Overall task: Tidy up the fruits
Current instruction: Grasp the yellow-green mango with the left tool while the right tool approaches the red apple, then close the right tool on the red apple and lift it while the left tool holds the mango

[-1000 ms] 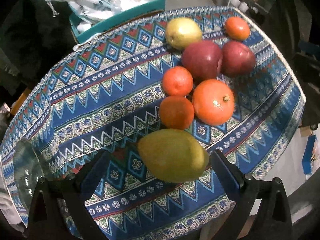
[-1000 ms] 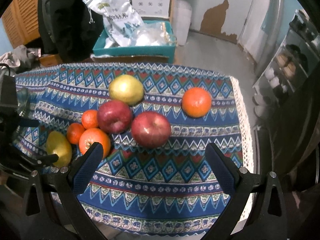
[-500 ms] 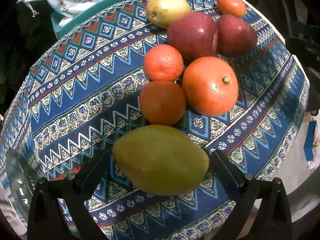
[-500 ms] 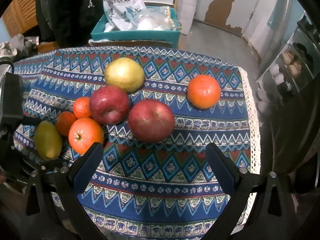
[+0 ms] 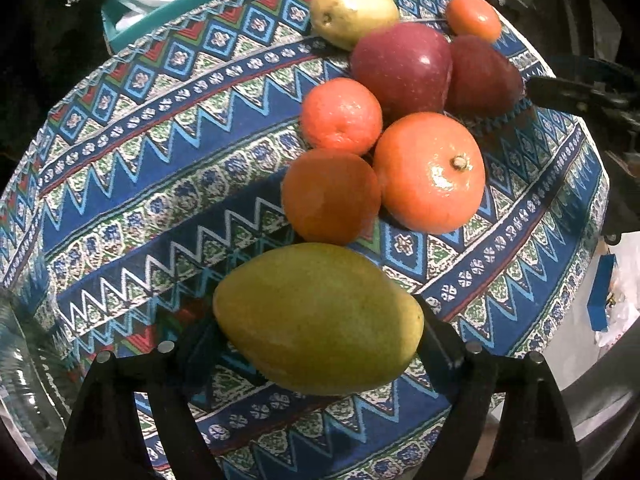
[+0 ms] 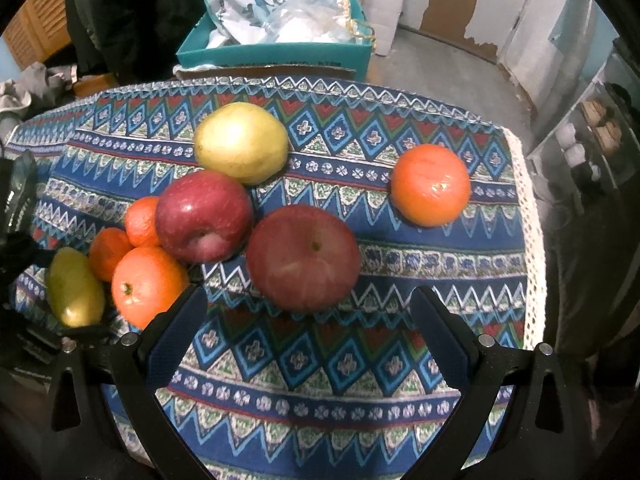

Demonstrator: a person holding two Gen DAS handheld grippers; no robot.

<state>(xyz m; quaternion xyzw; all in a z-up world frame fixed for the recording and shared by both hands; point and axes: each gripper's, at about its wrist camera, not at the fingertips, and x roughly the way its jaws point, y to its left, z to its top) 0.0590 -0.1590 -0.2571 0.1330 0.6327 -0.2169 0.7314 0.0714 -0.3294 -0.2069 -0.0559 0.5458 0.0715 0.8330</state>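
Closing left gripper (image 5: 318,354) fingers half-hidden behind mango (image 5: 318,318), contact unclear

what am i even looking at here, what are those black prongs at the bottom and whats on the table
There is no robot here: a person holds a two-finger gripper in each hand, and a wide-angle camera on each looks along its black fingers. One picture is from each gripper.

The left gripper has a green mango between its fingers and its jaws are closing on it; the right-hand pad looks to be touching, the other side is hard to see.

The right gripper is open and empty, just short of a red apple.

On the patterned tablecloth also lie a second red apple, a yellow pear, three clustered oranges, the biggest at, and a lone orange. A glass bowl sits at the left edge.
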